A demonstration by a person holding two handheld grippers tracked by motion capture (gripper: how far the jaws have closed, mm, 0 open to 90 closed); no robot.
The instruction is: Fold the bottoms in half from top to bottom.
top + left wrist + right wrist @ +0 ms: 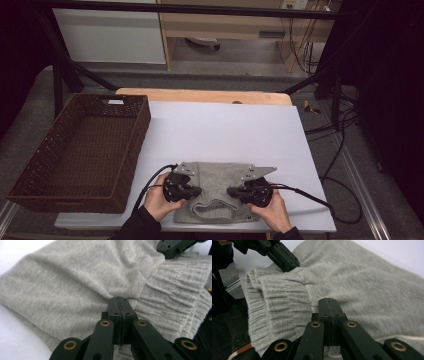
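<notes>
A folded grey knit garment (220, 175) with a ribbed waistband (175, 295) lies at the near edge of the white sheet. My left gripper (199, 191) comes in from the left, its jaws pressed together, and the fabric puckers at their tips (119, 298) just beside the waistband seam. My right gripper (230, 191) faces it from the right, jaws closed on the cloth (328, 300) next to the same ribbed band (277, 302). Between the two grippers the waistband arches up off the table. A white drawstring (399, 338) trails near the right gripper.
A large brown wicker basket (135, 150) stands empty at the left of the table. The white sheet (225, 130) stretches behind the garment to the wooden table edge (200, 95). Cables run off the right gripper across the table's right side (310, 196).
</notes>
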